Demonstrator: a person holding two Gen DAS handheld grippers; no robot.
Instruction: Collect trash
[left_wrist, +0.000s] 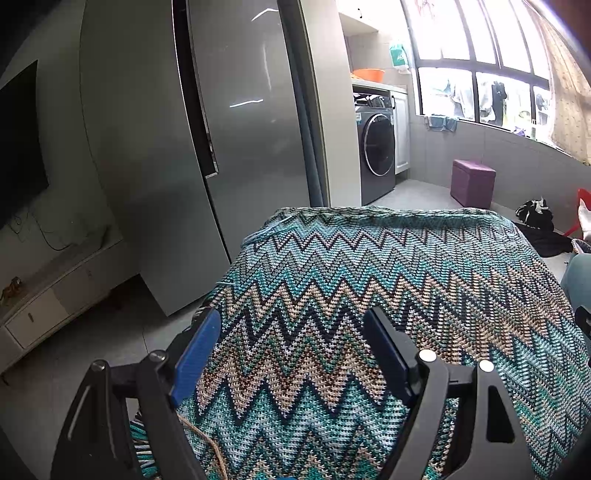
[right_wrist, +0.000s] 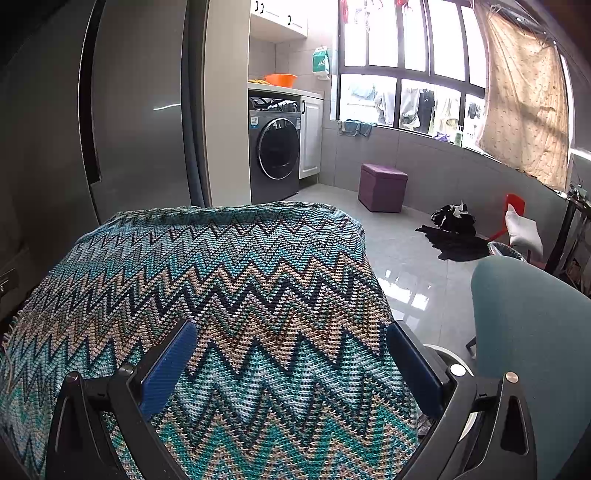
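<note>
Both tools, left (left_wrist: 291, 354) and right (right_wrist: 291, 363), stood wide and empty over the zigzag-cloth counter (left_wrist: 369, 266) with no trash on it, so closing risked snagging cloth; likeliest trash, dark heap (right_wrist: 454, 229), lay mid-right on floor (right_wrist: 406, 266).

Both views look forward and downward along a pair of blue-padded jaws, from close above a zigzag-knit blanket (left_wrist: 388, 280) that fills the lower half of each. The left wrist view sits further left, taking in a grey fridge (left_wrist: 236, 122), a dark television (left_wrist: 20, 144) and a low cabinet (left_wrist: 55, 299) at its left edge. The right wrist view reaches further right, to a teal chair back (right_wrist: 532, 332) and a curtain (right_wrist: 524, 107). Both share the far washing machine (right_wrist: 275, 155), purple stool (right_wrist: 382, 188) and window (right_wrist: 402, 62).
</note>
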